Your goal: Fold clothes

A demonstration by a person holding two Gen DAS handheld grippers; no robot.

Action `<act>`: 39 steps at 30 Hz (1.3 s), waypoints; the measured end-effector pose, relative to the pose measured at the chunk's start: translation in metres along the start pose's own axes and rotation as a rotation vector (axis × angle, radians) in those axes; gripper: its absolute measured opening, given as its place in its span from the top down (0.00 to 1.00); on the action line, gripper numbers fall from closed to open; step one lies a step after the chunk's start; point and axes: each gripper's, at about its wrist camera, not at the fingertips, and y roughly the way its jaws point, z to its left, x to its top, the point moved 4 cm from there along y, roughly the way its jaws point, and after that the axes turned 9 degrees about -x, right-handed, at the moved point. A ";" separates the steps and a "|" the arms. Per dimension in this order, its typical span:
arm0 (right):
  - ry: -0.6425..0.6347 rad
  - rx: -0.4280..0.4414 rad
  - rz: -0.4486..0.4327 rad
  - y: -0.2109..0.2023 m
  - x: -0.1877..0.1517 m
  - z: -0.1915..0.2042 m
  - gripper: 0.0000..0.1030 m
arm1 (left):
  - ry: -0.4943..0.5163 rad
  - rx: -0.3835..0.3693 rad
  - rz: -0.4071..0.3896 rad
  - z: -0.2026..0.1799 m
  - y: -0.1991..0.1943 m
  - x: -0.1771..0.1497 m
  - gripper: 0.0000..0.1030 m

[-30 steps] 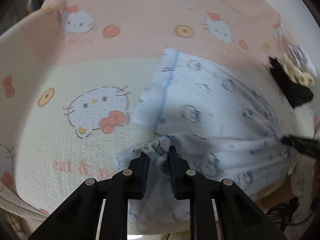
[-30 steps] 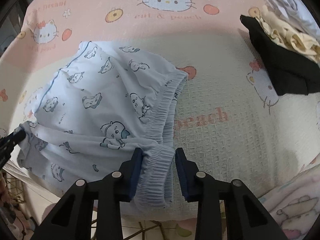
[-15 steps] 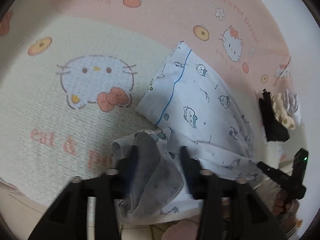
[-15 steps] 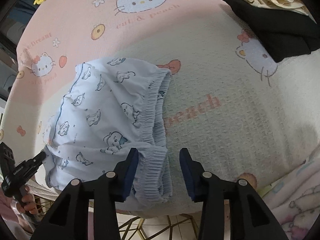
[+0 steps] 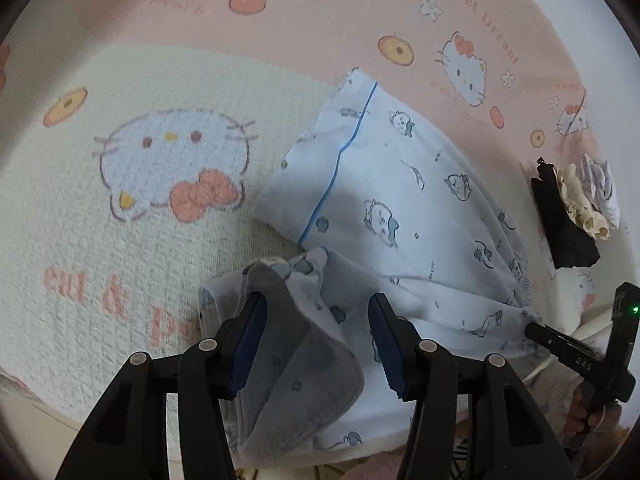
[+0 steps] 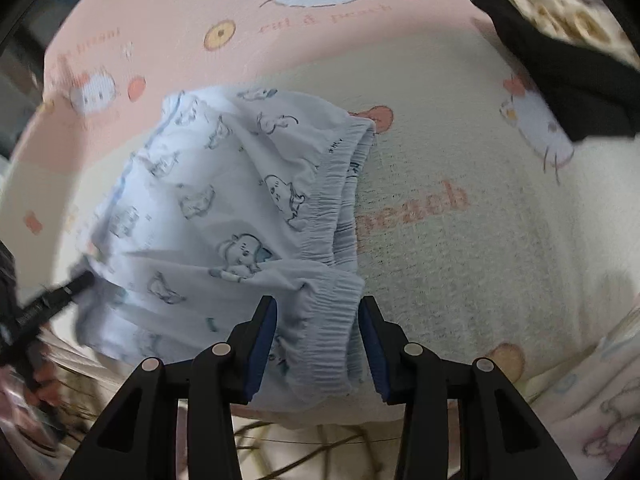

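Here: pale blue printed shorts (image 5: 400, 208) lie on pink-and-cream cartoon blanket, long axis left to right, near edge hanging off. Left tongs (image 5: 316, 344) apart, leg hem loose between pads, not pinched. Right tongs (image 6: 318, 344) closing, jaws astride gathered waistband (image 6: 332, 320), pads not yet pressing. Each hand nearest own end. Dark folded pile (image 6: 568, 80) far right.

shorts (image 5: 400, 208): thin matt cloth | blanket (image 5: 120, 240): rough terry weave | gripper fingers (image 5: 436, 364): matt black, probably plastic
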 end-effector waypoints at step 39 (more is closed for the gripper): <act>0.100 0.038 -0.134 -0.041 0.022 -0.001 0.79 | 0.177 -0.106 -0.168 -0.056 -0.019 0.109 0.94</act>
